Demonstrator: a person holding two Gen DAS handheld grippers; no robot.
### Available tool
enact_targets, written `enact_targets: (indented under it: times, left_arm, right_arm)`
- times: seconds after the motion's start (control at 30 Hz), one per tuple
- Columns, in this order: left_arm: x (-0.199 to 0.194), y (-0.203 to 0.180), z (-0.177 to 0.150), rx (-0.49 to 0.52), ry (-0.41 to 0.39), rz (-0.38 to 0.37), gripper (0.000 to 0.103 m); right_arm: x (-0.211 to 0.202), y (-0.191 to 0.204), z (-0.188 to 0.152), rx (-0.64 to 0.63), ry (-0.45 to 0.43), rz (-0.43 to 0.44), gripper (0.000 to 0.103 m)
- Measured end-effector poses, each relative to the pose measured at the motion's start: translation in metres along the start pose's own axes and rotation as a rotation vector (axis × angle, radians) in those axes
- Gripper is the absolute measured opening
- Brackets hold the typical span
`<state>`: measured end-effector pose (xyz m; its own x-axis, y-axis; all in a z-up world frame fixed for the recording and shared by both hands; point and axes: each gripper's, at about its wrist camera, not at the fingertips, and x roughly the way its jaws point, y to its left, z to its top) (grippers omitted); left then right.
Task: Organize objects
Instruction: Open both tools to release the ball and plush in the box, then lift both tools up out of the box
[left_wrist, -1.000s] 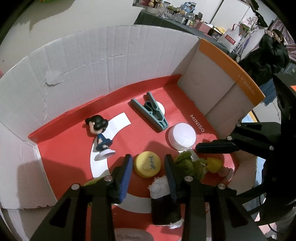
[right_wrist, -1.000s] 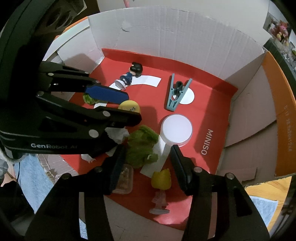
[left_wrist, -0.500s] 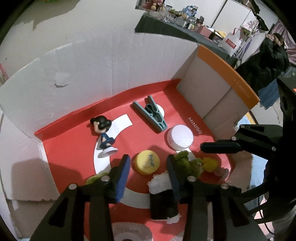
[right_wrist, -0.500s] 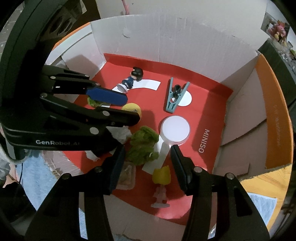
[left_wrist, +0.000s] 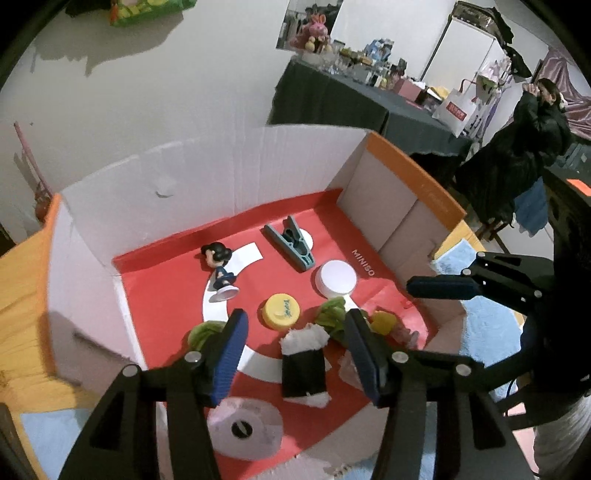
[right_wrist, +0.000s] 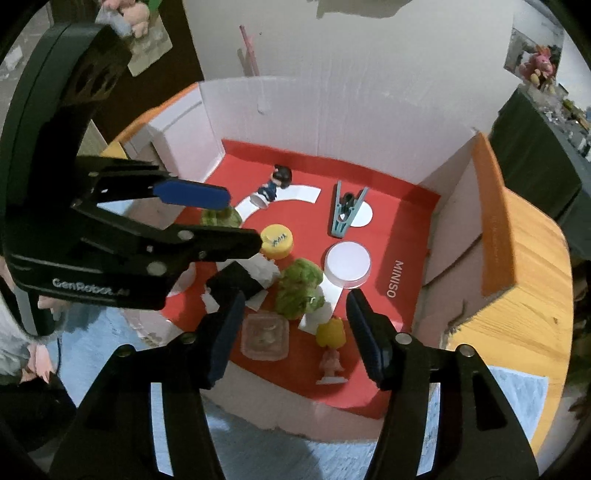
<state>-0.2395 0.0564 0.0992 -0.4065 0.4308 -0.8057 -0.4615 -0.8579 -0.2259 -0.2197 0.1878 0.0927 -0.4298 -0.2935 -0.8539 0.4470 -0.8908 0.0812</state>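
Observation:
An open cardboard box (left_wrist: 221, 173) with a red floor holds small items: a dark-haired figurine (left_wrist: 220, 267) lying down, a grey-blue clip (left_wrist: 291, 249), a white round lid (left_wrist: 338, 278), a yellow cap (left_wrist: 283, 311), a black-and-white sushi toy (left_wrist: 304, 363), green lettuce toys (right_wrist: 299, 288), a yellow-haired figurine (right_wrist: 331, 345) and a clear square dish (right_wrist: 265, 338). My left gripper (left_wrist: 295, 350) is open and empty, above the box's near side over the sushi toy. My right gripper (right_wrist: 293, 330) is open and empty, above the dish and lettuce.
The box stands on a wooden table (right_wrist: 532, 266) with blue cloths (left_wrist: 487, 328) around it. A tape roll (left_wrist: 243, 428) lies at the box's near edge. A person in black (left_wrist: 517, 155) stands at the far right beside a cluttered dark table (left_wrist: 354, 96).
Both grippers have risen and drawn back from the box, so the box looks smaller and more of the room shows. Both stay open and empty. The items have not moved.

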Motion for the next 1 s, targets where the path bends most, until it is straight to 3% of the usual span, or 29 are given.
enact_targets:
  times: [0.1,0.27,0.37,0.63,0.77,1.0]
  left_arm:
    - [-0.012,-0.003,-0.004,-0.003,-0.031,0.012,0.065]
    - [-0.029,-0.009,-0.010,-0.010,-0.070,0.033,0.066]
    - [-0.040,-0.010,-0.014,-0.023,-0.106,0.054,0.074]
    - [-0.069,-0.019,-0.040,-0.041,-0.258,0.193,0.094]
    - [-0.076,-0.024,-0.055,-0.059,-0.323,0.272,0.098]
    - [-0.080,-0.023,-0.079,-0.127,-0.399,0.358,0.103]
  right_arm:
    - [-0.008,0.001,0.003,0.007,-0.025,-0.003,0.061]
    - [-0.014,0.004,0.004,0.020,-0.072,-0.006,0.066]
    - [-0.019,0.006,0.005,0.030,-0.103,-0.006,0.072]
    - [-0.042,0.013,-0.008,0.044,-0.224,-0.079,0.087]
    - [-0.049,0.015,-0.017,0.066,-0.303,-0.133,0.088]
    - [-0.042,0.014,-0.029,0.090,-0.354,-0.200,0.092]
